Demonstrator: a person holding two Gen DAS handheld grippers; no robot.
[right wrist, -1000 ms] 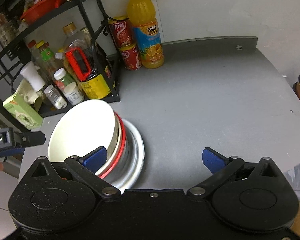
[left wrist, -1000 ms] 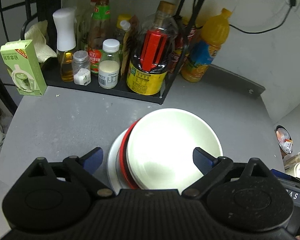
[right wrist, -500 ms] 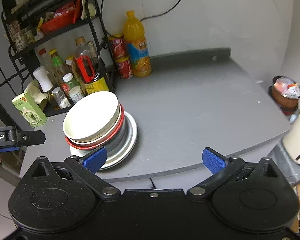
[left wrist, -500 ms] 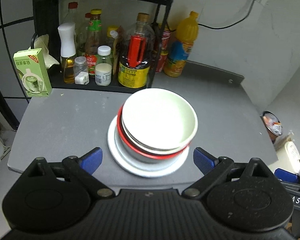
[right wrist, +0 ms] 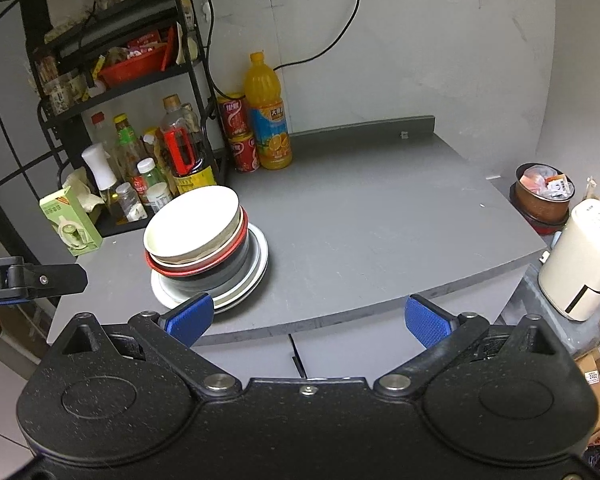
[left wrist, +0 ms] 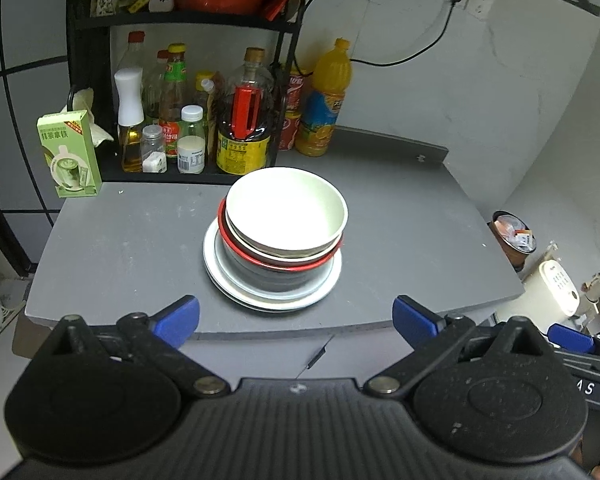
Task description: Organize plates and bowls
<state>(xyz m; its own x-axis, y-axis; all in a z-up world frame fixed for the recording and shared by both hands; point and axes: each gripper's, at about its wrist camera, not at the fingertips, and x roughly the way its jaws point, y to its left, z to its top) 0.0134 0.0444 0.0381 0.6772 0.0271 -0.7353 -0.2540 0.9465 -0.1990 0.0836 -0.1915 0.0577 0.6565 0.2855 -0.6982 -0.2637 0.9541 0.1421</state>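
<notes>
Left wrist view: a green carton (left wrist: 69,155) is seen at the far left edge of the grey table (left wrist: 140,248), with a black rack (left wrist: 188,80) of bottles just beside it and an orange juice bottle (left wrist: 322,104) beyond the rack. Near the table's middle a stack is set: a white bowl (left wrist: 286,210) nested on a red-rimmed bowl (left wrist: 276,262), both carried on a white plate (left wrist: 272,300). The left gripper (left wrist: 296,318) is held off the front edge, clear of the stack; its jaws are opening, spread wide, with nothing between them.

Right wrist view: the same stack is seen at left on the table, white bowl (right wrist: 192,226) uppermost. The right gripper (right wrist: 308,320) is held over the front edge, jaws spread wide and empty. A small bin (right wrist: 542,194) and a cream appliance (right wrist: 580,260) are noted past the table's right edge.
</notes>
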